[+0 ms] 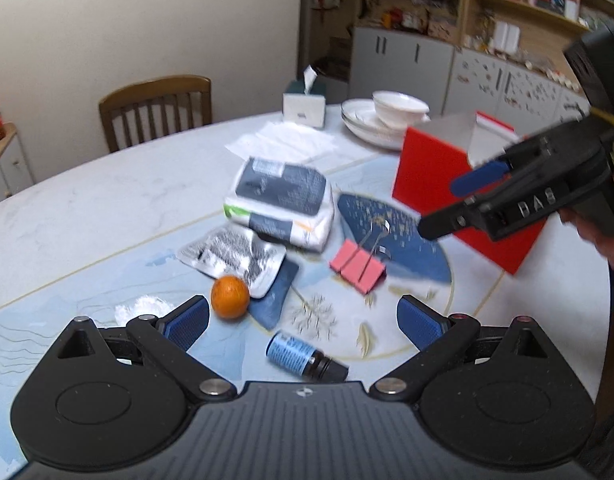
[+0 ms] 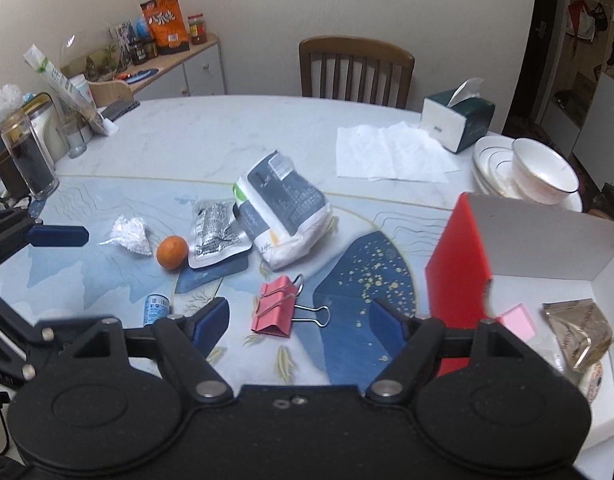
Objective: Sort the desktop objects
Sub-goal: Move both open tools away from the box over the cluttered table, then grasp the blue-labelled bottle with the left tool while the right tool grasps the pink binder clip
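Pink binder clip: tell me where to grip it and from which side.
Grip the pink binder clip across its flat folded body, coming straight down with the right claw, which is open. It lies flat; its wire handles are thin and splayed, so avoid them.

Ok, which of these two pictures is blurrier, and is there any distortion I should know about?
Left wrist view: softer, with motion smear on the red box and the silver foil pouch. Right wrist view: sharper on the pink binder clip, softer at the edges. Both views: fisheye bends the round marble table's edge; lighting even, no strong glare.
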`<state>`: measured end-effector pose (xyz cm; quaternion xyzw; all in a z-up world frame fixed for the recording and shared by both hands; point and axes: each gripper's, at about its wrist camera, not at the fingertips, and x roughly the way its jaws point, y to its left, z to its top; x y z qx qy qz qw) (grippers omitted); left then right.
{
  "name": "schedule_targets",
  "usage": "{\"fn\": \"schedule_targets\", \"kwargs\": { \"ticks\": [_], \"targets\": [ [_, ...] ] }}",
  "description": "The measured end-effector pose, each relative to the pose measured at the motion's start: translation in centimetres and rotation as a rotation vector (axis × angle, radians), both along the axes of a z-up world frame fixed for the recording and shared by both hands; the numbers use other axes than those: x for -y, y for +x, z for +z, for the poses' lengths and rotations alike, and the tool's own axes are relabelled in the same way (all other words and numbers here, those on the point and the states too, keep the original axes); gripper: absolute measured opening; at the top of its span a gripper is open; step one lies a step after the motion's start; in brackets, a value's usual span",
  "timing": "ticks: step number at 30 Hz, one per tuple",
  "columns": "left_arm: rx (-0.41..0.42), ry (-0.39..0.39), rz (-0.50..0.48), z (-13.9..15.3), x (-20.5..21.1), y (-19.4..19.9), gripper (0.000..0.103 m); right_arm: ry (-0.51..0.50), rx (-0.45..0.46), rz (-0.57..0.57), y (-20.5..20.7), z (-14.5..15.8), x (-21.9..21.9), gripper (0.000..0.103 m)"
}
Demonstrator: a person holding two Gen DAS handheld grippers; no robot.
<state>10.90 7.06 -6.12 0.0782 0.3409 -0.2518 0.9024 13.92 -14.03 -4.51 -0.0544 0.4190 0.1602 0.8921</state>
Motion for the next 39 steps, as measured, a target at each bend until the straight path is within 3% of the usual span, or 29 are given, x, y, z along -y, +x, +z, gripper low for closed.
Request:
{"fn": "schedule_targets", "kwargs": {
  "ticks": [12, 28, 35, 39],
  "targets": [
    [-0.018, 0.083, -0.122, -4.1, 1.5, 0.7, 0.101, -0.036, -0.052, -0.008, 2.5, -3.9, -2.0, 0.077],
    [-0.03, 0.103, -0.131, -6.2, 1.3, 2.0, 0.1, -0.11, -0.077, 0.009, 4.6, -7.3, -4.6, 0.074],
    [-0.025, 0.112, -0.148, -6.5, 1.4, 2.0, 0.09, -0.122, -0.074, 0.023, 4.6, -7.7, -5.2, 0.069],
    [-0.034, 0.112, -0.146, -6.7, 1.3, 2.1, 0.081, -0.105, -0.076, 0.025, 4.8, -7.7, -5.2, 0.059]
  ]
}}
